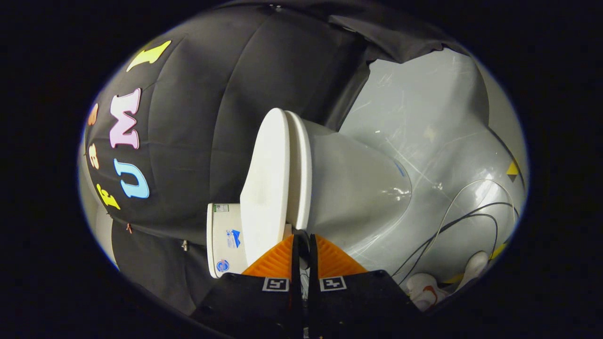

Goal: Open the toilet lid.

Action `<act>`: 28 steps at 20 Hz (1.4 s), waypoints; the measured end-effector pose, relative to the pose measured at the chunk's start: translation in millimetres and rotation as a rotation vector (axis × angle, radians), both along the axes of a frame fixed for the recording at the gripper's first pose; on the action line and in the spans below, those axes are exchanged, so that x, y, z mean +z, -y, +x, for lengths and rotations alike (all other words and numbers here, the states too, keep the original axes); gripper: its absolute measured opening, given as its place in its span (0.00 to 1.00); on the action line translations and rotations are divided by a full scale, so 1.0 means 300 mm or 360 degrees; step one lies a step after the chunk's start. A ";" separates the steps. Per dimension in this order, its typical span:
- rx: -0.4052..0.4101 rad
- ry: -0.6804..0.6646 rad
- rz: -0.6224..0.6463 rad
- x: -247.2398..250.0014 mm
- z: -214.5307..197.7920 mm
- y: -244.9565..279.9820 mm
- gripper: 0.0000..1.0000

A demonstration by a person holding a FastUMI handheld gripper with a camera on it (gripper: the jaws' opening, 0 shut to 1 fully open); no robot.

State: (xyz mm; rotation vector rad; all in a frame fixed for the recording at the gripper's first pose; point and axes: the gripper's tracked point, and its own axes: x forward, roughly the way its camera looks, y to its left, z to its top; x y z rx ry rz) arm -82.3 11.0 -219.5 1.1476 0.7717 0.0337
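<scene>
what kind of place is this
Probably a mock bathroom in a recording booth: a white toilet with its lid down, black cloth wall, loose cables on grey floor. The gripper looks shut.

Toilet tank [221, 240] partly hidden behind the lid [266, 188]; sticker print too small to tell.

The toilet lid [268, 188] lies closed against the seat [301, 174] atop the bowl [358, 193], just ahead of the claw [301, 238], whose fingers sit nearly together. The tank [224, 240] stands behind the lid; cables [466, 221] trail across the floor [424, 117] beside the bowl.
</scene>
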 end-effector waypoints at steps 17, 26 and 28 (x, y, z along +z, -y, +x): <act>-0.0001 -0.0012 -0.0102 0.088 -0.009 -0.015 0.05; 0.0037 -0.0016 -0.0346 0.220 -0.002 -0.057 0.05; 0.0049 -0.0005 -0.0386 0.253 -0.005 -0.065 0.05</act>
